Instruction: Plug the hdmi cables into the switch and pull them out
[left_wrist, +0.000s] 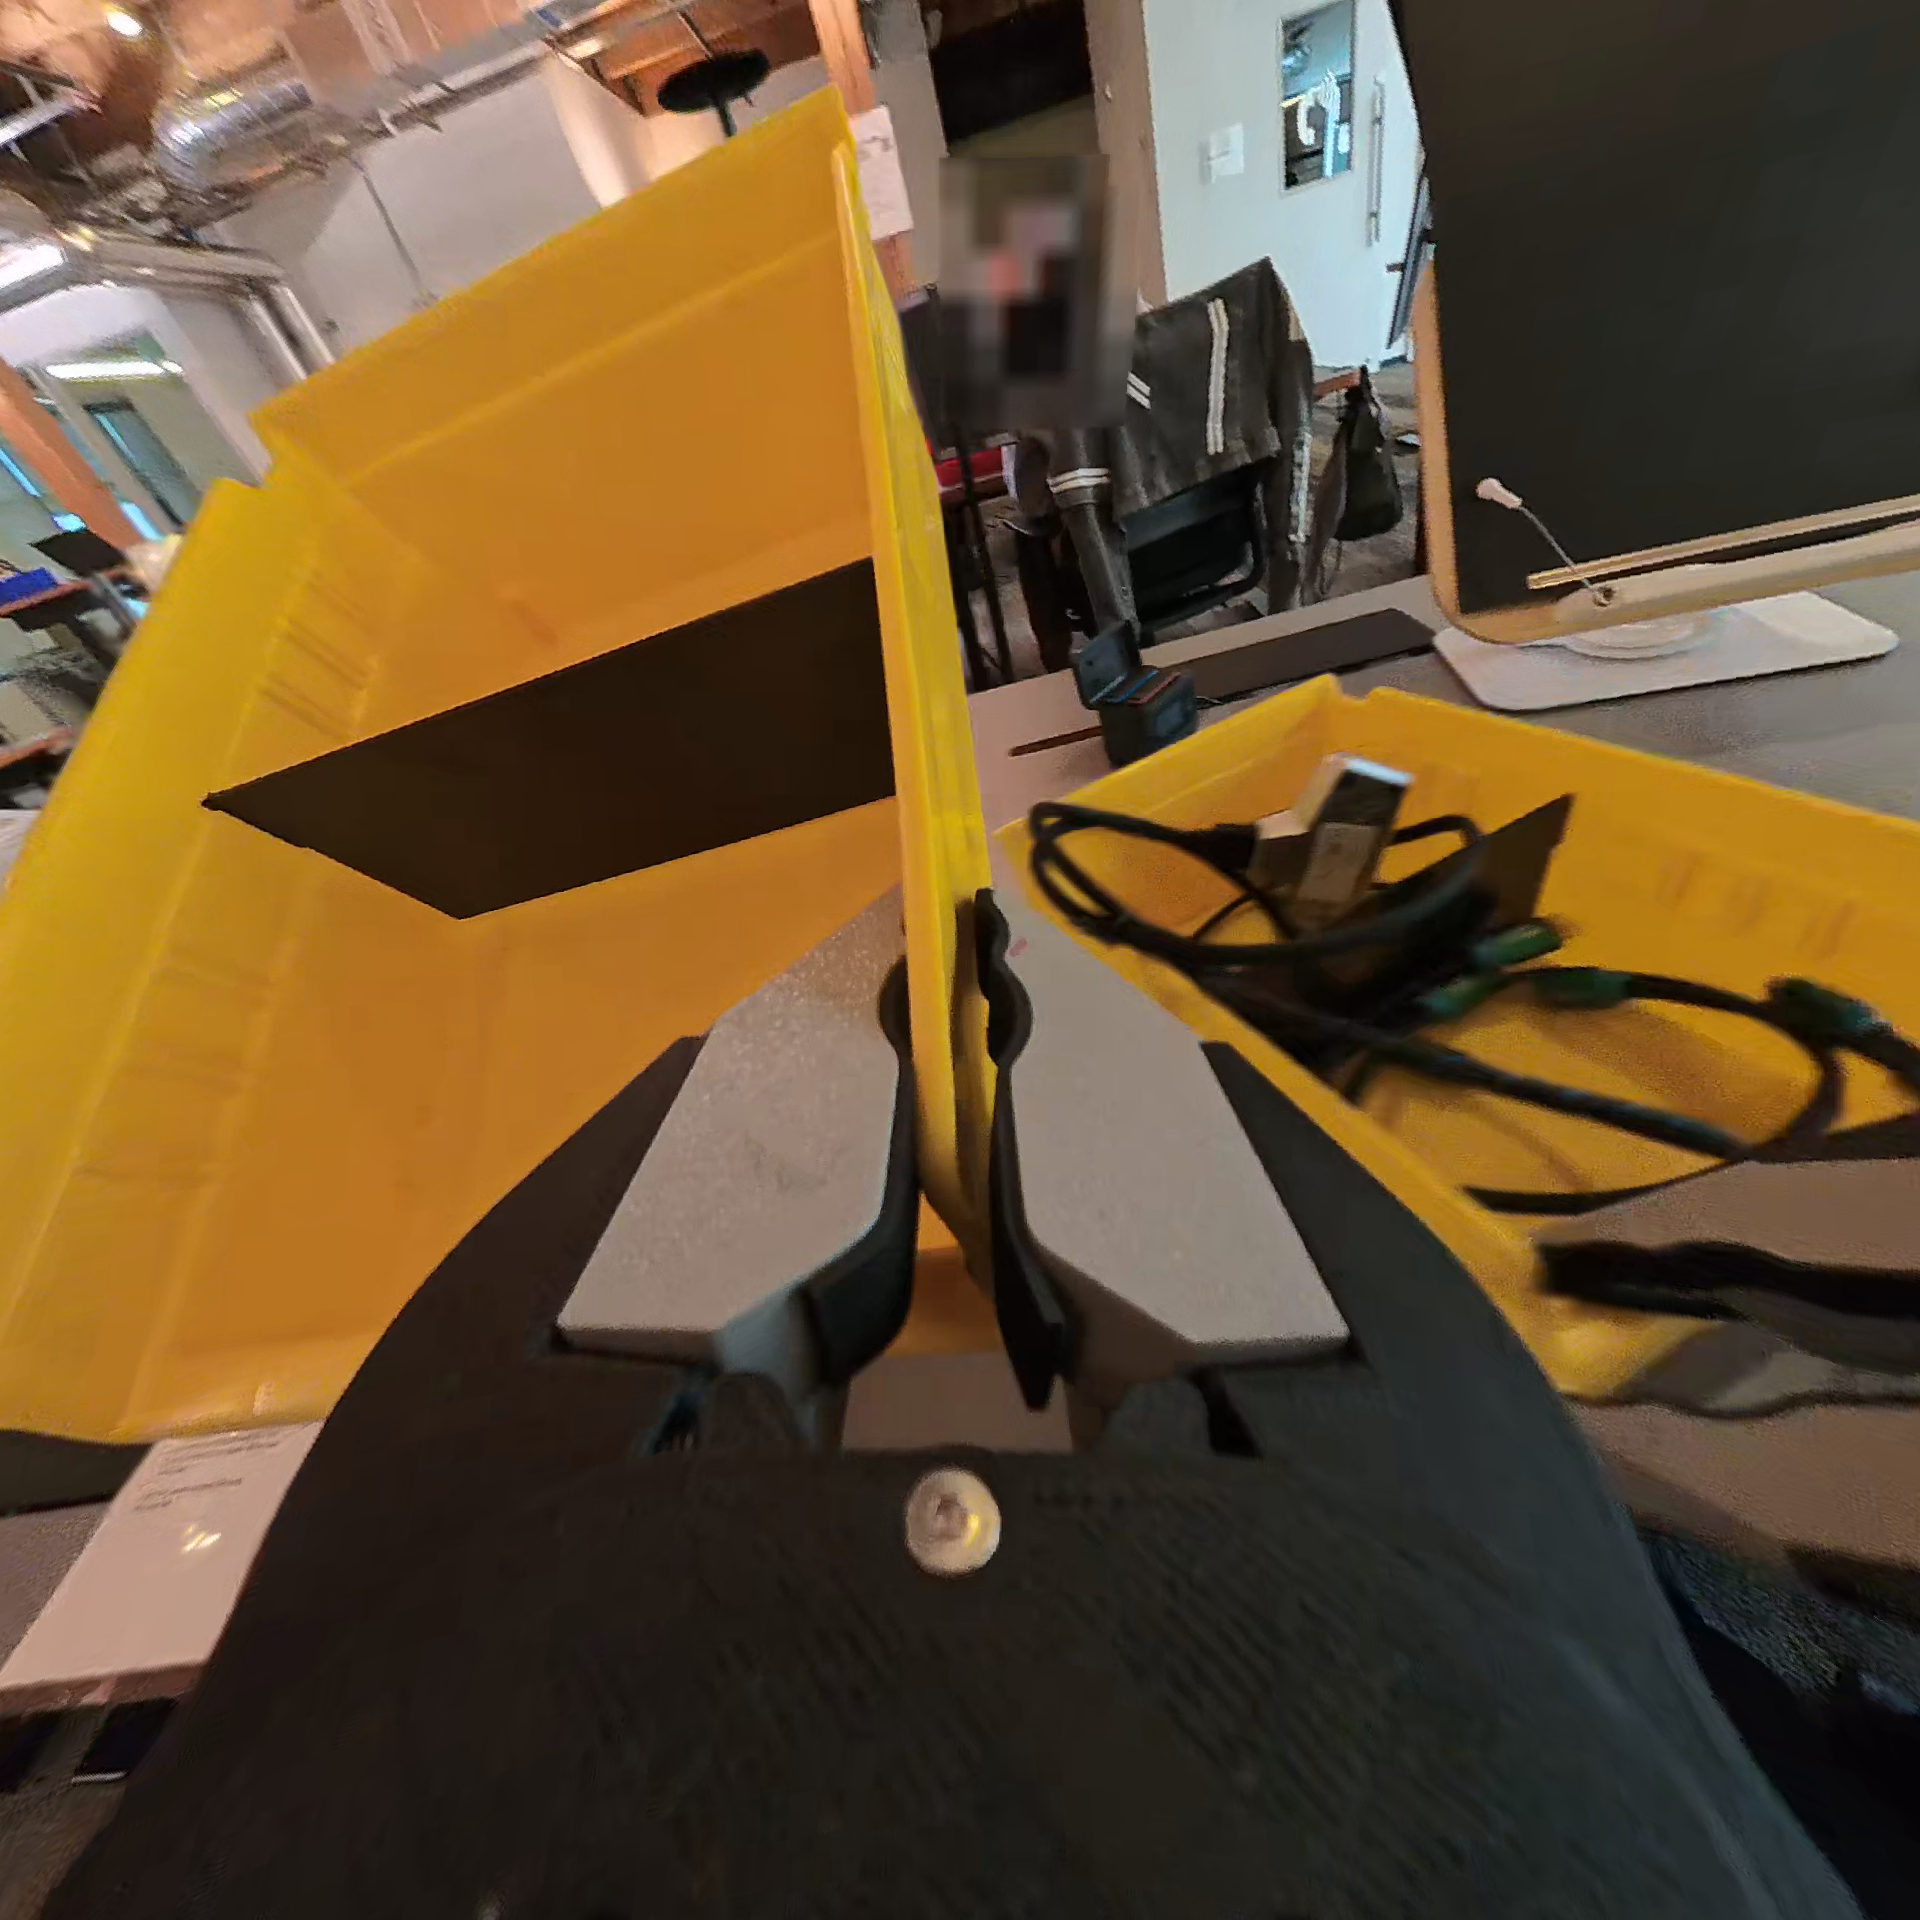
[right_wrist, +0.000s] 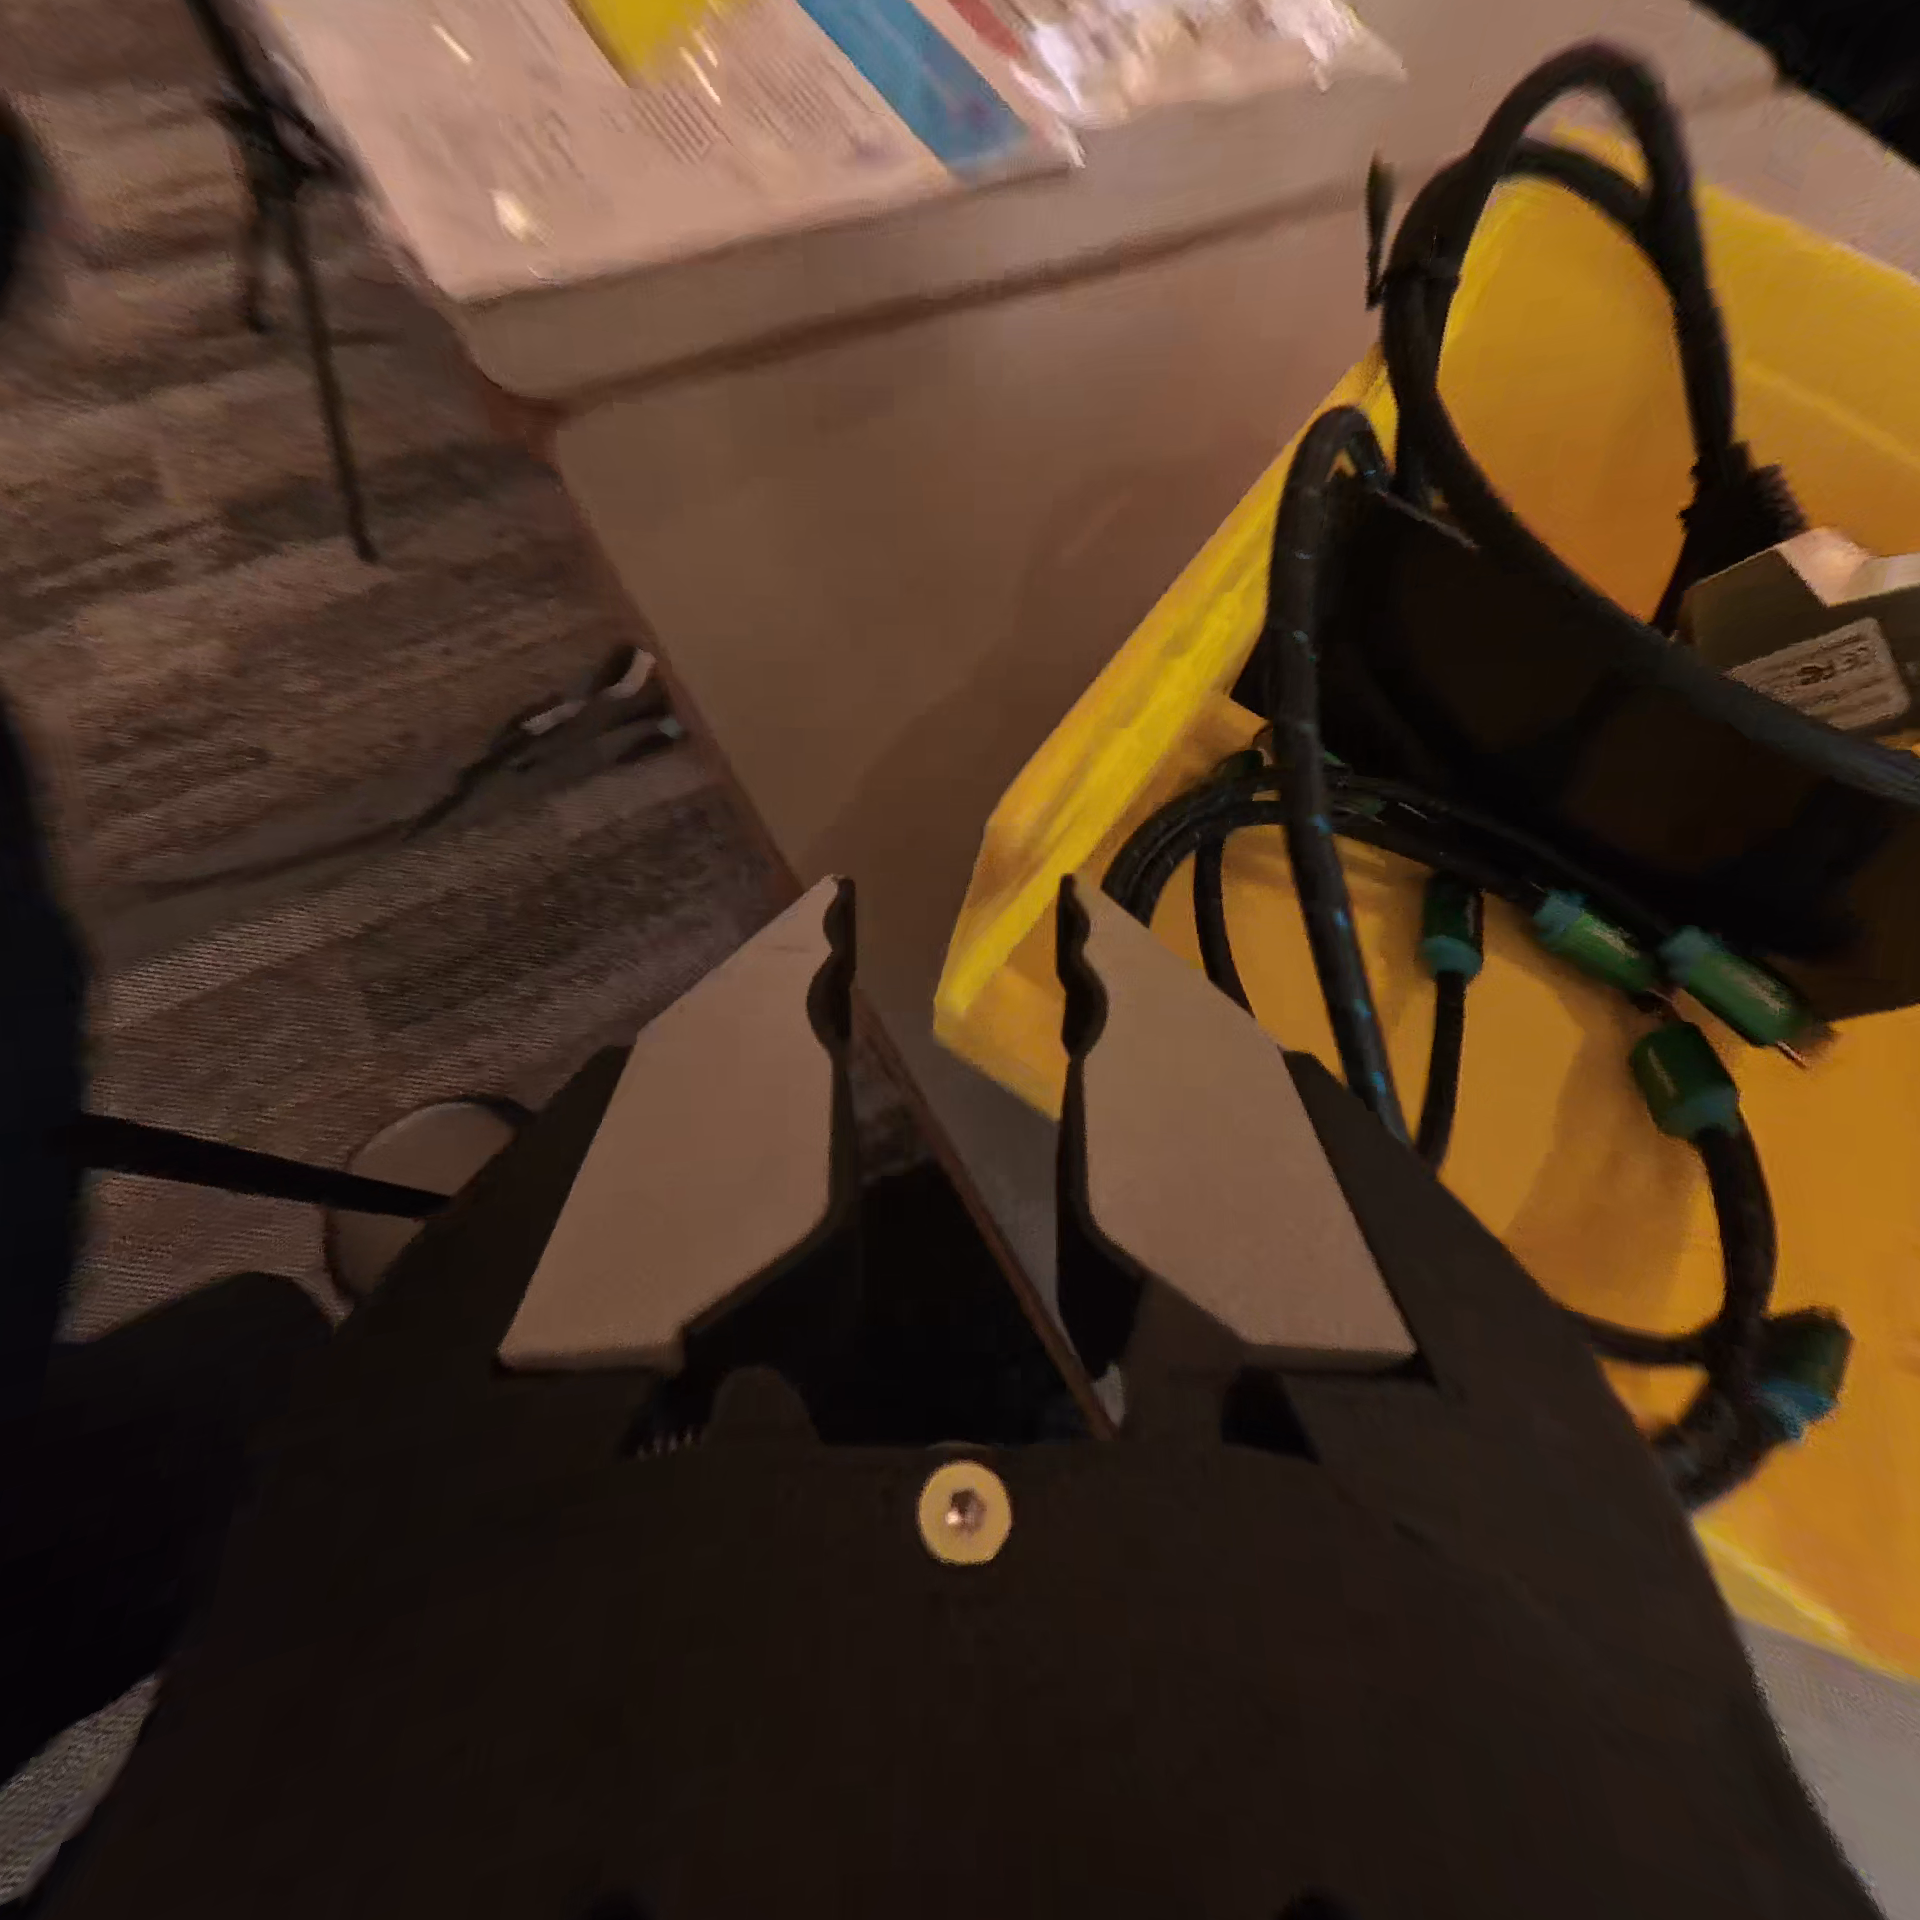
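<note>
The left gripper (left_wrist: 951, 1039) is pinched on the side wall of an empty yellow bin (left_wrist: 623, 499), which is tipped up on its edge; the wall runs straight away from the jaws, so that claw is taken up with the bin and not free for the cables. The right gripper (right_wrist: 956, 966) is spread with nothing between its fingers, hanging over the table edge just left of the second yellow bin (right_wrist: 1101, 748); the hdmi cables (right_wrist: 1444, 790), black with green collars near the plugs, lie coiled in that bin to its right and slightly ahead, beside the silver switch (right_wrist: 1808, 613) at the far side. The right claw looks the nearer; I judge it must swing rightward over the rim.
</note>
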